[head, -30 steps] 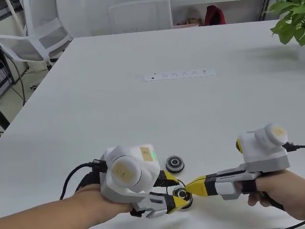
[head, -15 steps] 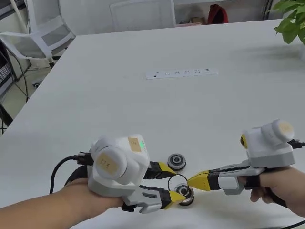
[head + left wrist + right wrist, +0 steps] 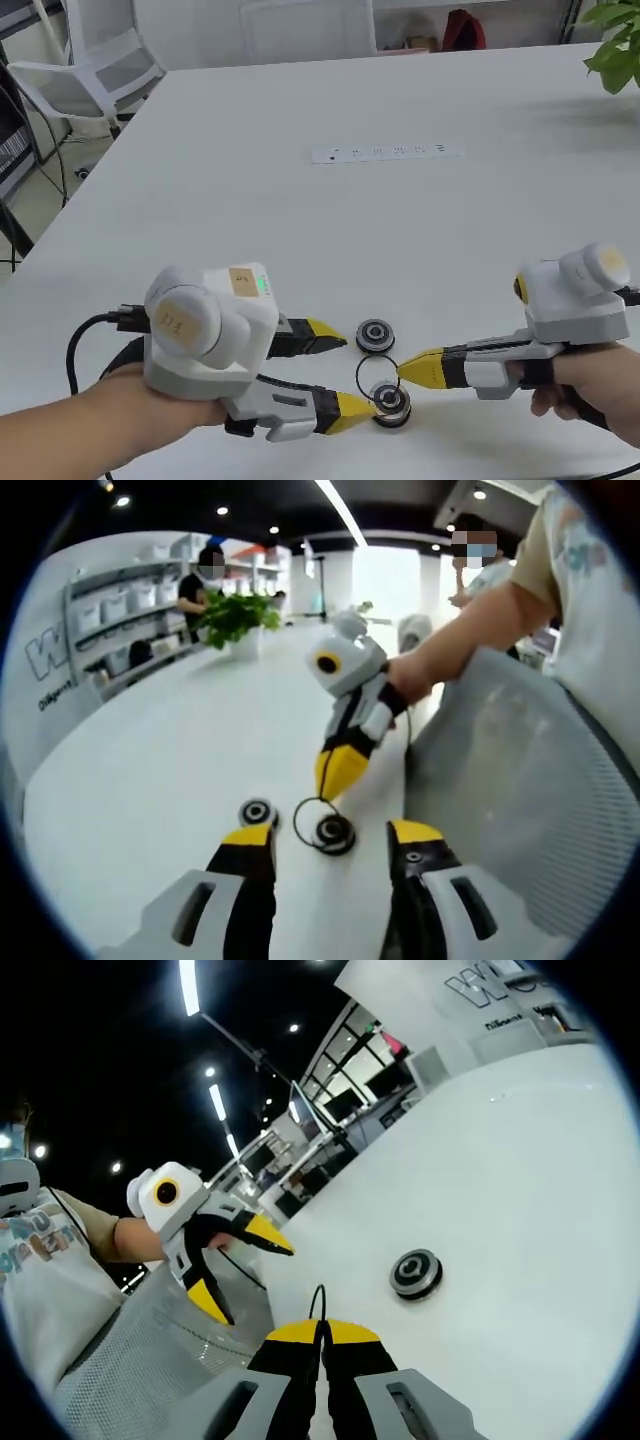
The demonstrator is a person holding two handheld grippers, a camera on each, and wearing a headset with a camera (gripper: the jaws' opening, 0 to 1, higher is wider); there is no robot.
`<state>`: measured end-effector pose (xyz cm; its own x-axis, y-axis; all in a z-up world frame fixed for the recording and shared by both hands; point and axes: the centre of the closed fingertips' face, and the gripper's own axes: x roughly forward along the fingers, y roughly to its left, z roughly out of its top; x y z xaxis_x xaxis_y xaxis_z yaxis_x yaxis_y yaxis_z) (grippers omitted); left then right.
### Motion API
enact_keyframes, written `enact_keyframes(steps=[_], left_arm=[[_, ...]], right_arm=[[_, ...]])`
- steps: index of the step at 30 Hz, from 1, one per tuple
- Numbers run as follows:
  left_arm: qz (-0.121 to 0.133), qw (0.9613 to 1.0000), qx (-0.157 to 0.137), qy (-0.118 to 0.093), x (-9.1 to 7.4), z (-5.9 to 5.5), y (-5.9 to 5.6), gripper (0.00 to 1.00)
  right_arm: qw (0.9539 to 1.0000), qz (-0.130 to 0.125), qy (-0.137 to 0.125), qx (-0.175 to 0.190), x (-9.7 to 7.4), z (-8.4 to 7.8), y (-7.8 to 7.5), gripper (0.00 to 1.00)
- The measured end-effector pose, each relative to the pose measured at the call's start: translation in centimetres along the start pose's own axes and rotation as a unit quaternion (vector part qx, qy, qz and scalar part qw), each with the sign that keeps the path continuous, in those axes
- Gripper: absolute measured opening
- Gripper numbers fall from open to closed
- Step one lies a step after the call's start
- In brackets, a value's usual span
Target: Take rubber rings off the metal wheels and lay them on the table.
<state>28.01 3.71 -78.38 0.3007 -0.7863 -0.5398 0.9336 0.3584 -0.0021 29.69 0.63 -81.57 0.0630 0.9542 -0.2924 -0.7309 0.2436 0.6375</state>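
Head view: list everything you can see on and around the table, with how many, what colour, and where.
Table: one, white, runs across the head view.
Metal wheels: two, silver and black, near edge of the table; one farther, one nearer.
Rubber ring: one, black, thin loop between the two wheels, pinched at the right gripper's tip.
Power strip: one, white, farther back at mid-table.
Plant: one, green, far right corner.
Chair: one, white, beyond the table's far left corner.
Left gripper: one, white with yellow and black tips, open, pointing at the nearer wheel.
Right gripper: one, same colours, shut on the rubber ring.
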Motion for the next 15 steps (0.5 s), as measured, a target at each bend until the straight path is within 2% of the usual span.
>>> enact_keyframes(steps=[8, 15], left_arm=[[0.009, 0.9998, -0.012, -0.015, -1.4, 0.3, 0.3, 0.54], [0.022, 0.9994, -0.023, -0.016, -2.6, 0.0, 0.9, 0.60]], right_arm=[[1.0000, -0.001, -0.002, -0.002, -0.1, 0.4, 0.0, 0.00], [1.0000, 0.001, -0.002, -0.007, 0.1, 1.1, 0.4, 0.00]])
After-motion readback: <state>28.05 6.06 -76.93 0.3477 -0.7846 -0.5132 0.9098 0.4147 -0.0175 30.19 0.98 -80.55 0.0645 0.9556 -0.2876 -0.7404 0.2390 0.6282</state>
